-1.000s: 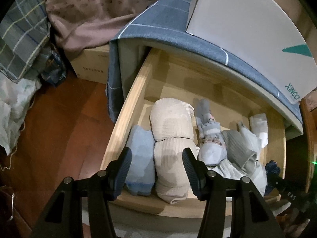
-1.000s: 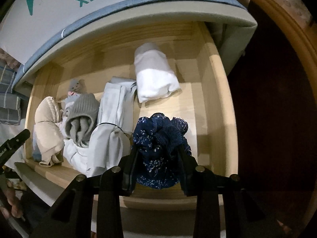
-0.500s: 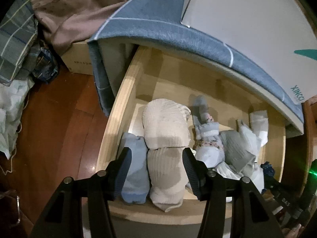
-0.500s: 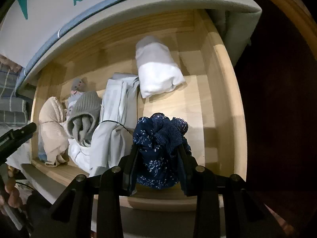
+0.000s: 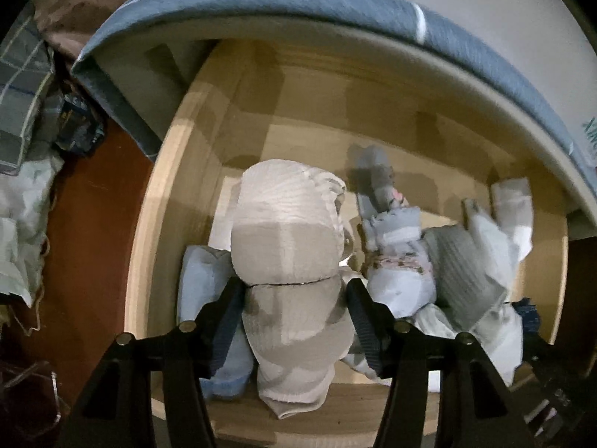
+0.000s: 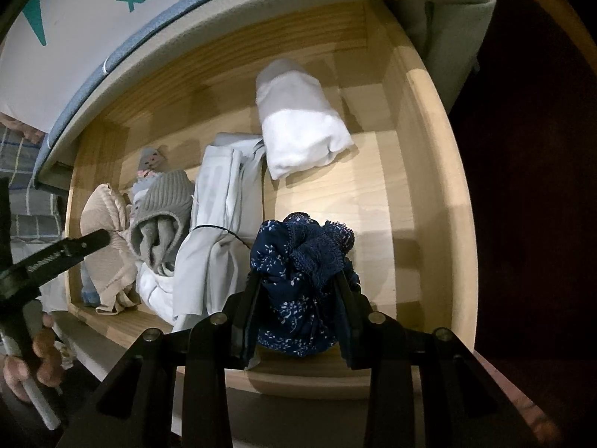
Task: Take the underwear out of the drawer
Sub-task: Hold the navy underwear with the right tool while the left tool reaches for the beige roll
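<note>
A pale wooden drawer [image 6: 429, 171], smooth and matt, holds cloth. At its 6 o'clock, navy printed underwear [image 6: 298, 280] with lace edging. At 9 o'clock, ribbed beige knit rolls [image 5: 287, 246] and a grey ribbed knit [image 6: 164, 201]. At 12 o'clock, smooth white cotton [image 6: 302, 138]. The grippers [image 6: 298, 321] are matt black plastic.

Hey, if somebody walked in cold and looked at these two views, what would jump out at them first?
Probably the navy floral lace underwear pinched between the right tongs at the front right of the open wooden drawer. Next, the two beige ribbed rolls at the drawer's left: the left tongs are open and straddle the nearer beige roll, with a light blue roll beside it.
</note>
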The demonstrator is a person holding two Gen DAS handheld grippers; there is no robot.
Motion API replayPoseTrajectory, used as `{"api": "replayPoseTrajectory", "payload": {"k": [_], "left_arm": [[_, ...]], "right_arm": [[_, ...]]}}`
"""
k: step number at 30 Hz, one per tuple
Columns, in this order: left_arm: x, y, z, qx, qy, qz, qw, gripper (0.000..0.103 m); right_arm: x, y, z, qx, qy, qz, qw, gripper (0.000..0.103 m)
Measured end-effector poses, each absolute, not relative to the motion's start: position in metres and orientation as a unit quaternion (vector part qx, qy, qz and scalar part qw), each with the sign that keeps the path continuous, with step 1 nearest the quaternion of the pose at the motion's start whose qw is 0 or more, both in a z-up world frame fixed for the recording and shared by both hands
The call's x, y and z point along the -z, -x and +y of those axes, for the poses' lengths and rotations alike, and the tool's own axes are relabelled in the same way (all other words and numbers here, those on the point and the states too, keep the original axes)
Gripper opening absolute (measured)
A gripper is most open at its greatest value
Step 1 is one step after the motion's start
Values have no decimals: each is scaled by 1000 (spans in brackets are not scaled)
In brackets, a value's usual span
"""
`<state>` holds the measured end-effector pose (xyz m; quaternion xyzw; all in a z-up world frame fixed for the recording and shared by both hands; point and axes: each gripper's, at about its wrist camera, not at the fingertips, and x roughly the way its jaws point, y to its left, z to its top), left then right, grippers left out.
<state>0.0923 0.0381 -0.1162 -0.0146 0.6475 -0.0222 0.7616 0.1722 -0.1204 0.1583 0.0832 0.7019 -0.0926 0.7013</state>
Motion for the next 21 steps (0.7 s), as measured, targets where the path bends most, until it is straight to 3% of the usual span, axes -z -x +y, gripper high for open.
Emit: {"api": "replayPoseTrajectory", "payload": {"k": [8,10,11,21], "left_arm": [[125,-96,9,19,-57,642,765,67],[122,-97,8,25,-49,634,771,61],[121,-97,10,22,-45,632,774,54],[116,-93,21,40,-26,633,773,47]], "right_arm": [[-157,-174,-121,88,-93,705,697,32],[-156,-174,-122,90,-97,704,697,32],[-156,-174,-122,89,-99,705,697,32],[-156,-174,-122,91,-100,704,697,32]]}}
